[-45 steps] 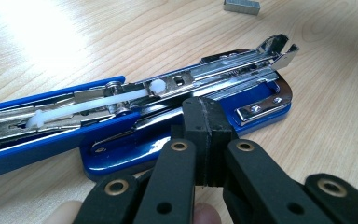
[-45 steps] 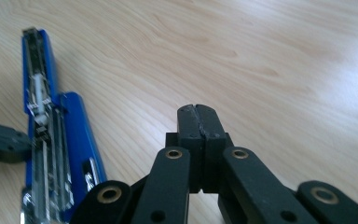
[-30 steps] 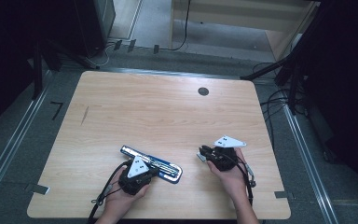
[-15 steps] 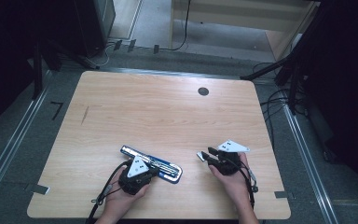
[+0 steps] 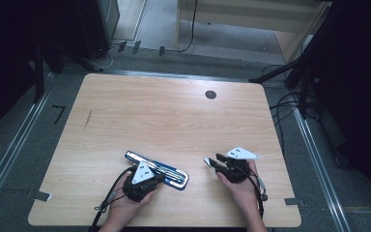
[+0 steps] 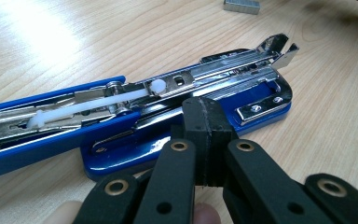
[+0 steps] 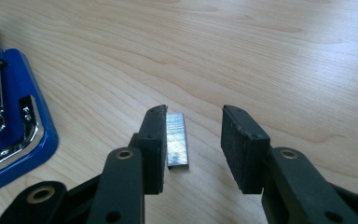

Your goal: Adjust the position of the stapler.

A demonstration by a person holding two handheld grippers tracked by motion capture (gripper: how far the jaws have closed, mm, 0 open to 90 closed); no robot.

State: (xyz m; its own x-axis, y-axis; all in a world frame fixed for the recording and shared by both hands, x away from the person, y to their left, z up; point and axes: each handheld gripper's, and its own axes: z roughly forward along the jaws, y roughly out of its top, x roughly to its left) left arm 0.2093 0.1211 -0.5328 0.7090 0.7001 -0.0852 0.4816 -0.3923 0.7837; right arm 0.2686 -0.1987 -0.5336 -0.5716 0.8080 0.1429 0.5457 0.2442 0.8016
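Right tongs astride flat steel staple strip, woodgrain table

Count on the desk: one blue stapler, lying open, lower centre of the high view. One strip of staples, centre of the right gripper view. Two tongs: left tongs, right tongs. One dark round grommet, upper right of the desk.

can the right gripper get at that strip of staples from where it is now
Probably yes. The right gripper is open with the strip of staples lying flat on the table between its jaws, close beside one of them, and nothing blocks it. The stapler sits well off to the side.
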